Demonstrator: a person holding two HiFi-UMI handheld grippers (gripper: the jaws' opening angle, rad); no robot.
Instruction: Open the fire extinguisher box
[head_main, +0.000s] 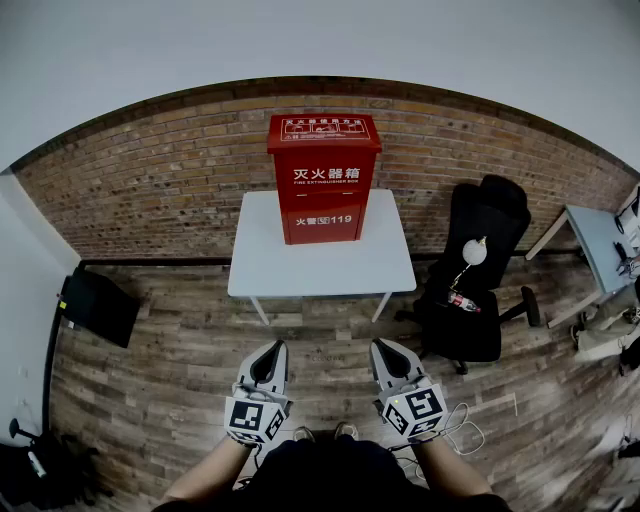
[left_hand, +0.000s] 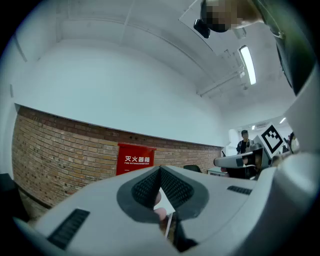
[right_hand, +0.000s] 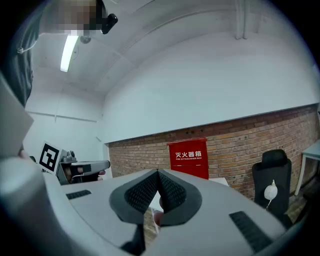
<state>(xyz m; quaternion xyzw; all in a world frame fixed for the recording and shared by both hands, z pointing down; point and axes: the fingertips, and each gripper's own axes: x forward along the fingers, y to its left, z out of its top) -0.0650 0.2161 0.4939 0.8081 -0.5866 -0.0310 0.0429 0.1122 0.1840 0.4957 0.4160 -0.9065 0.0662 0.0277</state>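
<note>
A red fire extinguisher box (head_main: 323, 178) with white lettering stands upright, lid closed, at the back of a white table (head_main: 320, 262) against the brick wall. It also shows in the left gripper view (left_hand: 135, 159) and the right gripper view (right_hand: 189, 157). Both grippers hang well short of the table, over the wooden floor in front of the person. The left gripper (head_main: 271, 358) is shut with nothing in it, jaw tips meeting (left_hand: 160, 170). The right gripper (head_main: 388, 354) is likewise shut and empty (right_hand: 158, 173).
A black office chair (head_main: 475, 270) with a white lamp and a bottle on it stands right of the table. A black case (head_main: 97, 305) lies on the floor at left. A second desk (head_main: 597, 245) is at far right. Cables lie by the person's feet.
</note>
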